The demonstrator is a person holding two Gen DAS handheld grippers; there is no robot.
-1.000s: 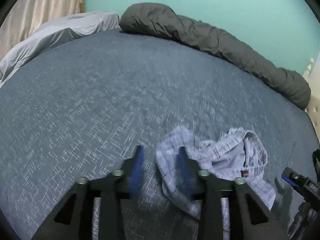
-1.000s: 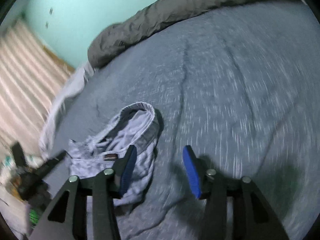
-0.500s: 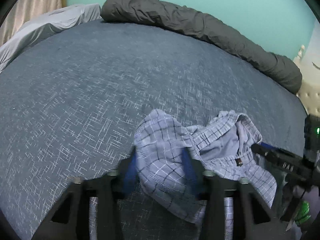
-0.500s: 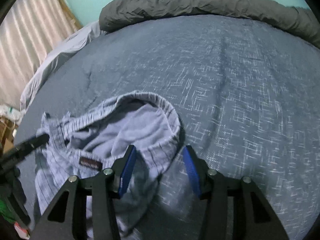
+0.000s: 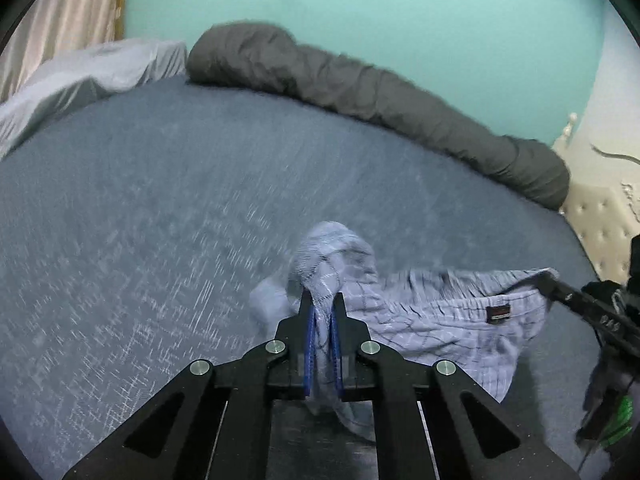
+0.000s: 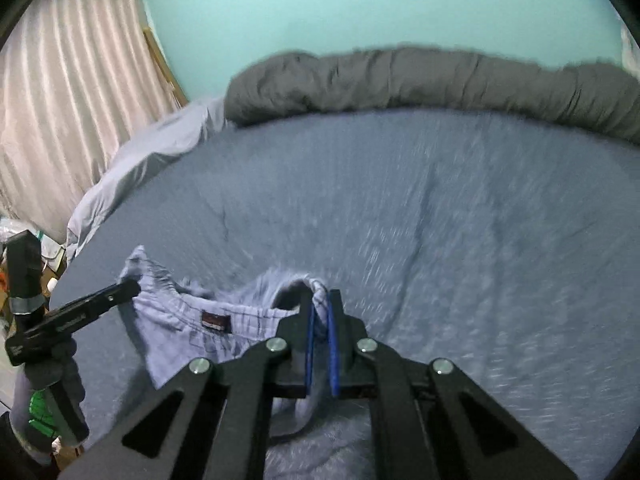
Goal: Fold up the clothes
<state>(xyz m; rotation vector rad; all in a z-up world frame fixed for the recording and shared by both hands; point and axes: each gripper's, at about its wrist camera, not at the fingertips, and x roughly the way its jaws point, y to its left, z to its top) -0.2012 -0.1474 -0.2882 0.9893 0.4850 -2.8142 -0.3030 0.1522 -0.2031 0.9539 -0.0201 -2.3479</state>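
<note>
Light blue checked shorts (image 5: 420, 312) with a dark label on the waistband hang stretched between both grippers above the bed. My left gripper (image 5: 323, 300) is closing, and its blue pads pinch one end of the waistband. The right gripper (image 5: 576, 300) shows at the right edge of the left wrist view, at the other end. In the right wrist view the shorts (image 6: 180, 324) sag to the left. My right gripper (image 6: 320, 300) is closing with waistband cloth squeezed between its pads. The left gripper (image 6: 80, 312) holds the far corner there.
The bed's blue-grey patterned cover (image 5: 160, 200) spreads ahead. A rolled dark grey duvet (image 5: 360, 88) lies along the teal wall, with a pale grey sheet (image 5: 80, 76) at the left. A cream tufted headboard (image 5: 600, 220) stands right, and curtains (image 6: 60, 100) hang left.
Both grippers went from wide open to closed on the shorts' waistband. Both then rose, lifting the crumpled shorts off the bed and drawing the waistband out between them.
</note>
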